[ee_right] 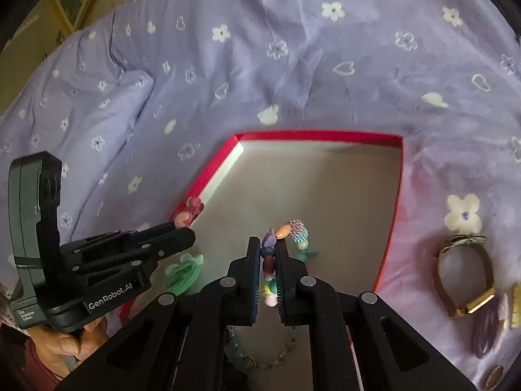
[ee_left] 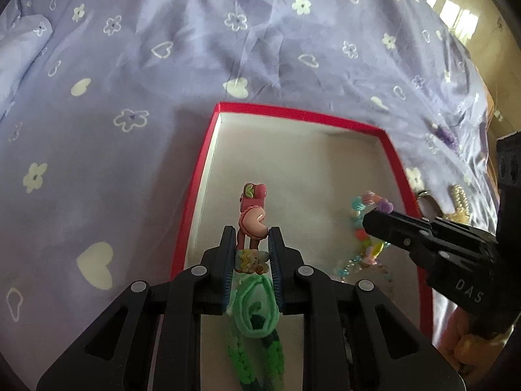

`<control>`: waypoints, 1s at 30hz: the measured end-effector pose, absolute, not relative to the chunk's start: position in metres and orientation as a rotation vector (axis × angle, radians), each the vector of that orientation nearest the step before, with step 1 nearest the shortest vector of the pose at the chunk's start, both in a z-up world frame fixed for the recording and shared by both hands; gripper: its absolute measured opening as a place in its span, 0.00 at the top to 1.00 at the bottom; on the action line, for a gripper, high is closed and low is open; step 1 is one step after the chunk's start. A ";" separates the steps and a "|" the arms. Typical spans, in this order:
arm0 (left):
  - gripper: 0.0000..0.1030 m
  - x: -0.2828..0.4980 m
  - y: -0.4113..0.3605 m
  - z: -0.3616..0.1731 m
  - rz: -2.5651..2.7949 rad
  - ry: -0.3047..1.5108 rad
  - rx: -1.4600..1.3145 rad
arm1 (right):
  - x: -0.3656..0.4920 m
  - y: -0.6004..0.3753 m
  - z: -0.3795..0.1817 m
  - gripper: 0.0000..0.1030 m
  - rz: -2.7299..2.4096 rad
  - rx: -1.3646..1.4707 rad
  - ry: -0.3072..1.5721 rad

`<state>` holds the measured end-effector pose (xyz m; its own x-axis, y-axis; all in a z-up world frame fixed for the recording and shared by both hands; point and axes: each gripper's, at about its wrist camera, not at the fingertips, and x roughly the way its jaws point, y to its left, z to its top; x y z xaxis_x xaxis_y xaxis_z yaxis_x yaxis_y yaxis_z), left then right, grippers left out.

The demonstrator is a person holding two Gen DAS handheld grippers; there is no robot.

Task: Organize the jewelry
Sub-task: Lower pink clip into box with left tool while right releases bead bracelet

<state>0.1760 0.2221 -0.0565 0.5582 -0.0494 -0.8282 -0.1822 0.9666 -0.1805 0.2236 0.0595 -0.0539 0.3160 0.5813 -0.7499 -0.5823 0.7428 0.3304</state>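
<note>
From the left wrist camera, the left gripper [ee_left: 252, 254] is nearly closed, its blue pads clamped on a pink hair clip [ee_left: 250, 220] decorated with cartoon charms; a green hair tie [ee_left: 255, 309] hangs under the clip between the fingers. The clip is held above the near left part of a red box [ee_left: 293, 114] with a pale inside, which rests on a bed covered by a lilac sheet [ee_left: 130, 65] printed with white flowers and hearts. The right gripper [ee_left: 379, 218] reaches in from the right over the box, holding a beaded bracelet [ee_left: 366, 231] of many colours that dangles beneath it

From the right wrist camera, the right gripper [ee_right: 269, 254] is almost fully closed, pinching the beaded bracelet [ee_right: 276, 238], whose beads stick out past the fingertips above the floor of the red box [ee_right: 325, 137]. The left gripper [ee_right: 187, 229] enters from the left with the pink hair clip [ee_right: 190, 210] at its tip near the box's left wall, held by a hand [ee_right: 68, 342]. On the sheet to the right of the box lie a gold watch [ee_right: 462, 270] and a purple hair tie [ee_right: 486, 335]
</note>
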 end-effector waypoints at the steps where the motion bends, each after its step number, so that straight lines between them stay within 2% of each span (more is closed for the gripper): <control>1: 0.82 0.177 0.222 -0.059 0.079 0.985 -0.258 | 0.224 0.061 -0.057 0.92 0.770 -0.006 0.996; 16: 0.82 0.182 0.215 -0.068 0.094 1.015 -0.216 | 0.222 0.061 -0.061 0.89 0.788 -0.008 1.020; 27: 0.79 0.175 0.219 -0.066 0.107 1.013 -0.227 | 0.218 0.062 -0.058 0.79 0.805 -0.007 1.014; 30: 0.76 0.172 0.220 -0.061 0.109 1.000 -0.236 | 0.216 0.056 -0.053 0.75 0.794 0.004 1.001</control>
